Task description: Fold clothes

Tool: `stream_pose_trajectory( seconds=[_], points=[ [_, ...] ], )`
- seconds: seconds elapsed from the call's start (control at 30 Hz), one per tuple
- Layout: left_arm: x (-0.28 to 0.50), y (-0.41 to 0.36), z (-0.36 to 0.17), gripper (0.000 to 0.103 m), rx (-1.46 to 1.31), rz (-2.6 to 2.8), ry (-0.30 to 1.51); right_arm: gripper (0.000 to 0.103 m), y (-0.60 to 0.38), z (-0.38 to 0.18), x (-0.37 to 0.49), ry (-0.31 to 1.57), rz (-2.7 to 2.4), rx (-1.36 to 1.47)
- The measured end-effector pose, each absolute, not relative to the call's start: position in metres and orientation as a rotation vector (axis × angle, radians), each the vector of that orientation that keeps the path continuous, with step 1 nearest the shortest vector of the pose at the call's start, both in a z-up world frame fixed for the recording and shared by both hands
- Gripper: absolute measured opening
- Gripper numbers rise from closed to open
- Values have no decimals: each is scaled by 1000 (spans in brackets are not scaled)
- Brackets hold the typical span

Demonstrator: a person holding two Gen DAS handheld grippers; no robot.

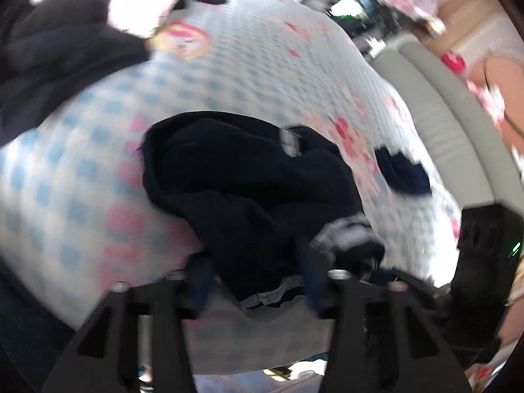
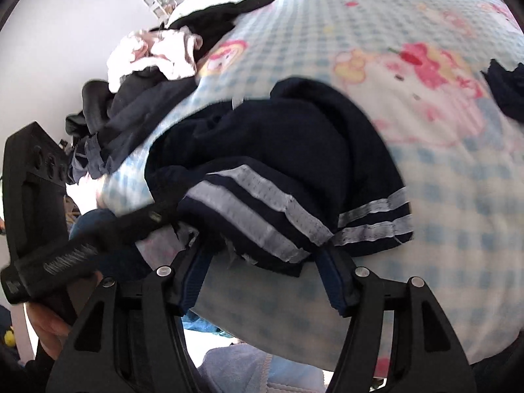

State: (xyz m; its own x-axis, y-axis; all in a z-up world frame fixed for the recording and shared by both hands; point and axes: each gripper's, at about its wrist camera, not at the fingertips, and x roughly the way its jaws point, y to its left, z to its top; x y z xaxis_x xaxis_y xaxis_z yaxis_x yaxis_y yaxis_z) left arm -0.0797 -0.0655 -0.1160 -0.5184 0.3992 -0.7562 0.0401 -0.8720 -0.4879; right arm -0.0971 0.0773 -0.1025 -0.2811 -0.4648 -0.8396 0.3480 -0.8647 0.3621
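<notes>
Checked bedding (image 1: 98, 163) blurred; both tongs (image 1: 255, 281) (image 2: 265, 278) spread apart around navy garment (image 2: 294, 150), edge hidden.

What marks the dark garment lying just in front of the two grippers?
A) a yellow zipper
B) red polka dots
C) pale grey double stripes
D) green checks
C: the navy garment lying on the checked bedsheet shows pairs of pale grey stripes along its hem edges, seen clearly in the right wrist view.
</notes>
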Motion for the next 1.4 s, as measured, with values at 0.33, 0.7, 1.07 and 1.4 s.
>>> stream_pose_trajectory(
  seconds=[0.33, 0.7, 1.07, 1.4],
  points=[
    [-108, 34, -99, 16, -1319, 2280, -528, 63, 195, -77, -113, -297, -2539, 1503],
    [-81, 15, -72, 54, -1263, 2321, -565, 65, 239, -53, -109, -409, -2513, 1385],
    [-64, -69, -99, 52, -1444, 2431, -663, 67, 185, -74, -102, -206, -2343, 1426],
    [-88, -60, -132, 32, -1473, 2324, -774, 65, 177, -113, -92, -153, -2218, 1600]
  ],
)
